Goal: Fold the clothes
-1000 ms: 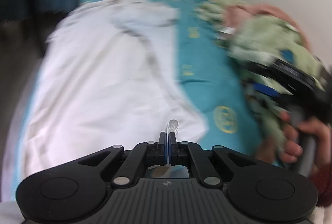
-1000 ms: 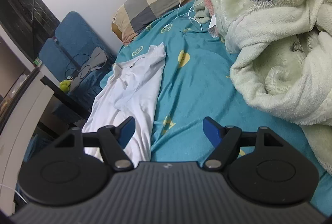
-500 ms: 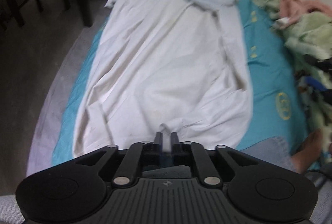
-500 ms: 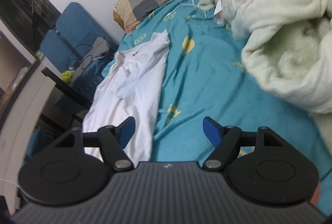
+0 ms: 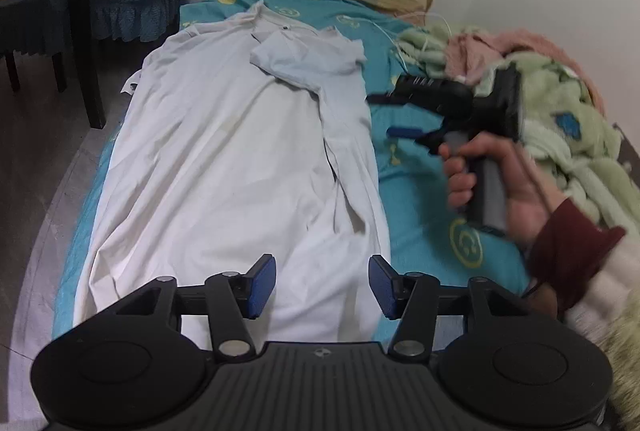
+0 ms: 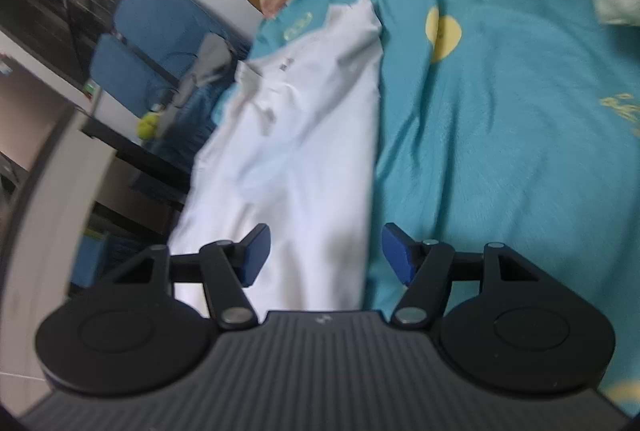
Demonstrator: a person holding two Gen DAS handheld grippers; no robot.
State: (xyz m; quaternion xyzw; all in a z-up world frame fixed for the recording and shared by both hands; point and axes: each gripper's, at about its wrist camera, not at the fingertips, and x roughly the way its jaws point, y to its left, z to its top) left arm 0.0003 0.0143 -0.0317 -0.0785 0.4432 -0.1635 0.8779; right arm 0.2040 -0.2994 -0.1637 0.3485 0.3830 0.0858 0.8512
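While the white shirt [image 5: 224,167] is lying flat along the bed [image 5: 424,199], the left claw [image 5: 322,285] is hanging at six o'clock, its jaws just opening, nothing between; at three o'clock a hand [image 5: 496,179] is carrying the right claw [image 6: 325,255], jaws apart and just narrowing, empty

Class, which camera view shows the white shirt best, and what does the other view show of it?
The left wrist view: the white shirt lies sharp and nearly whole, collar to hem, on the teal sheet. The right wrist view shows it blurred and slanted, its lower part hidden behind the claw.
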